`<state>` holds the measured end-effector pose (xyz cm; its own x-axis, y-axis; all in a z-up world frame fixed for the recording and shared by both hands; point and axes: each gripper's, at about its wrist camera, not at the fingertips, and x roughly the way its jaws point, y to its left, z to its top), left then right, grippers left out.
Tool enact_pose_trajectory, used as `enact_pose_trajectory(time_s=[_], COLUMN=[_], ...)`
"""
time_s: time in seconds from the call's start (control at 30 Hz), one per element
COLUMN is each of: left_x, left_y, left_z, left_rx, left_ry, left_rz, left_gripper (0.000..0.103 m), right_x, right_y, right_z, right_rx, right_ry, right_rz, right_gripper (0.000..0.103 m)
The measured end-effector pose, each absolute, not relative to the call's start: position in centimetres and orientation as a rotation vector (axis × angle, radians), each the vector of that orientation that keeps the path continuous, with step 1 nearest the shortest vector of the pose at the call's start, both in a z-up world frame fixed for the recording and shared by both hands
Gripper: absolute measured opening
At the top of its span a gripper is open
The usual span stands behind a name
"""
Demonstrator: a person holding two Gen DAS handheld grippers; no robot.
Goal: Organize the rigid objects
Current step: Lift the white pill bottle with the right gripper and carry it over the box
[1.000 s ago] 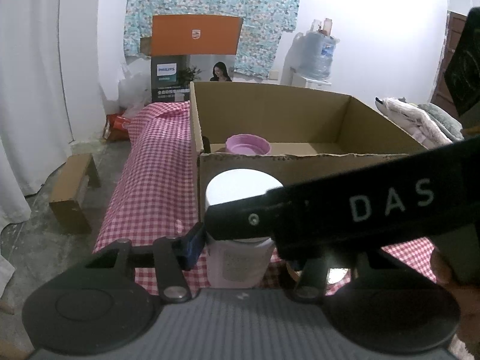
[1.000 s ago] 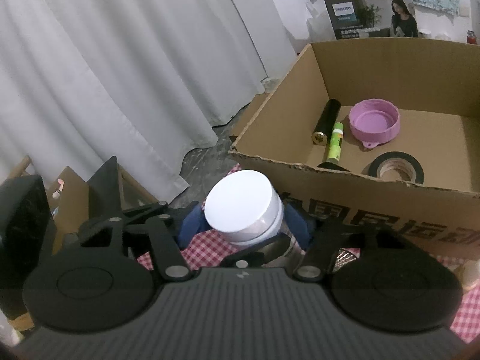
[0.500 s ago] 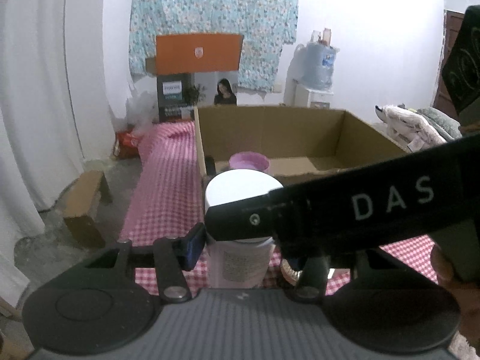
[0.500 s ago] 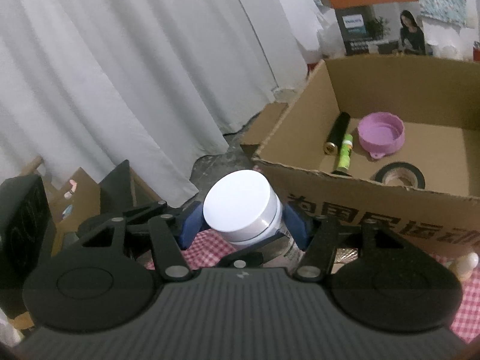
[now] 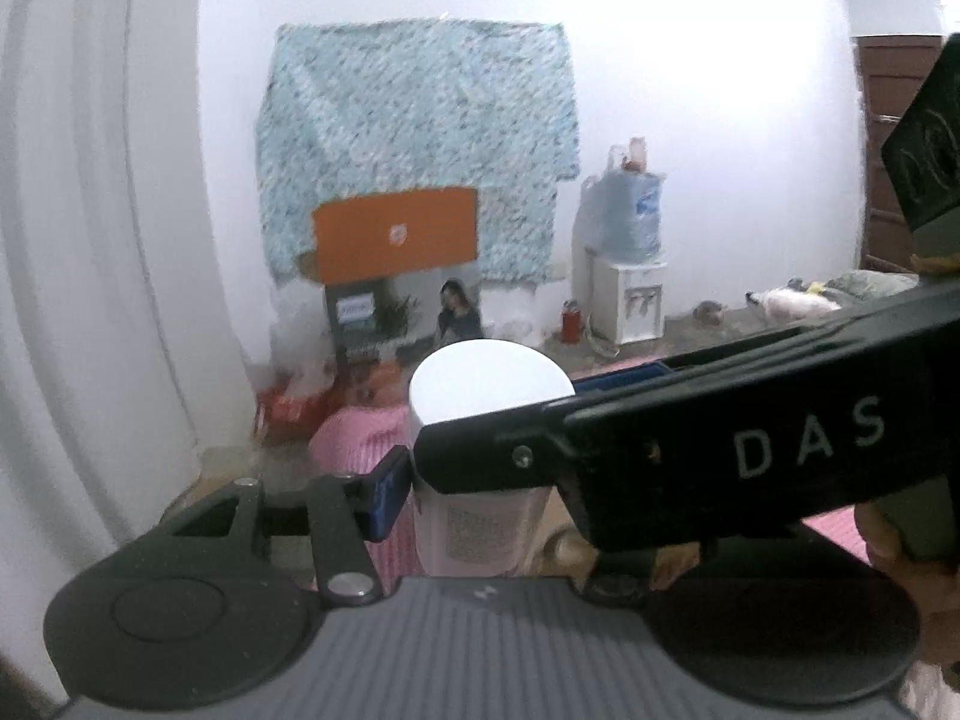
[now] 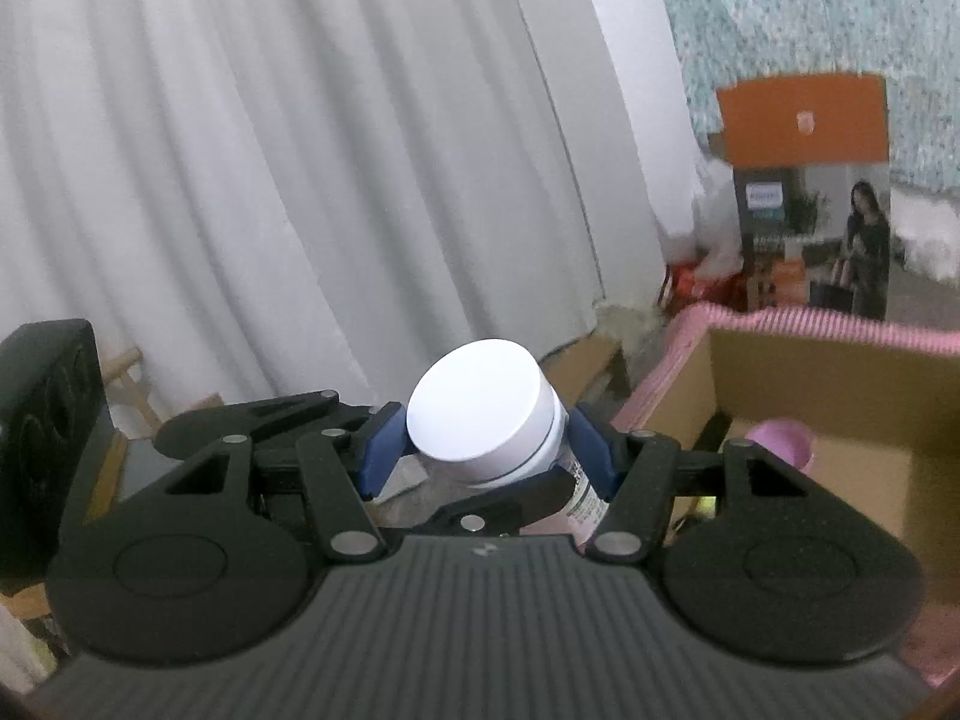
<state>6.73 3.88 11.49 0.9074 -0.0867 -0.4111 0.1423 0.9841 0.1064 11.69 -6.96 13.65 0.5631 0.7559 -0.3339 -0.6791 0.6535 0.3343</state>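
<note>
A pale plastic bottle with a white screw cap (image 6: pixel 486 408) sits tilted between the blue pads of the right gripper (image 6: pixel 483 450), whose jaws are clenched on it just below the cap. In the left wrist view the same bottle (image 5: pixel 480 516) stands between the jaws of the left gripper (image 5: pixel 474 492); one blue pad (image 5: pixel 387 495) touches its side, the other is hidden behind the right gripper's black arm. To the right lies an open brown cardboard box (image 6: pixel 840 396) on a pink checked tabletop (image 6: pixel 828 321).
</note>
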Motion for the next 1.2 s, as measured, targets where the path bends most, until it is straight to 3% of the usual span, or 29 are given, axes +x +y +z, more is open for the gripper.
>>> enact_pose_trajectory(time_s=[0.37, 0.8, 1.2], left_x=[20.4, 33.0, 36.0], left_y=[-0.6, -4.7, -5.2], left_z=[12.4, 4.9, 2.3], left_rx=[0.062, 0.077, 0.09], left_ry=[0.512, 0.737, 0.832], left_rz=[-0.299, -0.309, -0.318], left_gripper=[0.055, 0.054, 0.054], right_x=[22.0, 34.6, 39.3], right_y=[-15.2, -21.1, -20.4], right_z=[17.1, 8.2, 3.5], right_rx=[0.257, 0.34, 0.334], right_ry=[0.559, 0.773, 0.85], right_rz=[0.724, 0.626, 0.615], right_gripper=[0.06, 0.06, 0.06])
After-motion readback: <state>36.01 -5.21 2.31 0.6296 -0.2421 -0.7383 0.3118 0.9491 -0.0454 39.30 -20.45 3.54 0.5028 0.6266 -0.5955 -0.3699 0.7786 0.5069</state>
